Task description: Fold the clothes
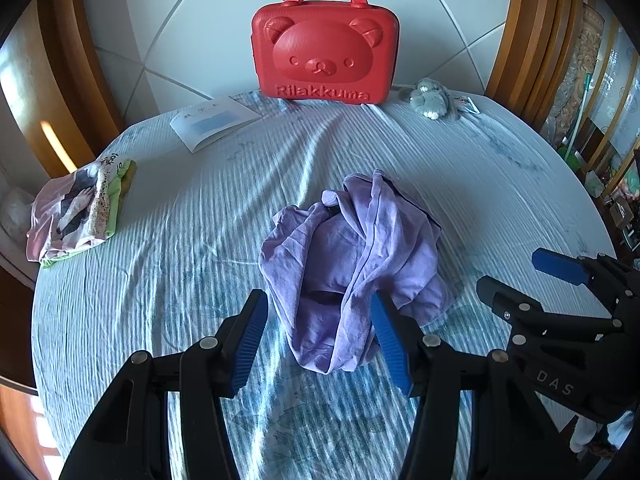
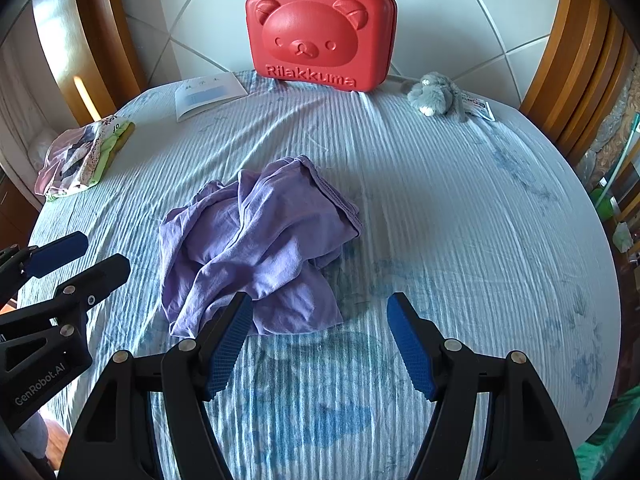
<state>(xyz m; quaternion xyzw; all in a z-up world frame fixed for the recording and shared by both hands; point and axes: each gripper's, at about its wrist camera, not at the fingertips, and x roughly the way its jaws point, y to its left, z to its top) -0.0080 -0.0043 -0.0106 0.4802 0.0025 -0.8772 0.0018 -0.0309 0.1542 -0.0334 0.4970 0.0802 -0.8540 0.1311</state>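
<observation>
A crumpled purple garment point(image 1: 352, 260) lies in a heap in the middle of the light blue striped bed sheet point(image 1: 180, 240); it also shows in the right wrist view point(image 2: 256, 244). My left gripper point(image 1: 318, 312) is open and empty, its blue pads on either side of the heap's near end, just above it. My right gripper point(image 2: 320, 316) is open and empty, at the heap's near right corner. Each gripper shows in the other's view, the right one point(image 1: 520, 276) at right and the left one point(image 2: 84, 256) at left.
A red Rilakkuma case point(image 1: 326, 44) stands at the far edge. A grey plush toy point(image 1: 430, 98) lies to its right, an open booklet point(image 1: 212, 120) to its left. A folded pile of clothes point(image 1: 76, 212) sits at the left edge. Wooden bed frame surrounds.
</observation>
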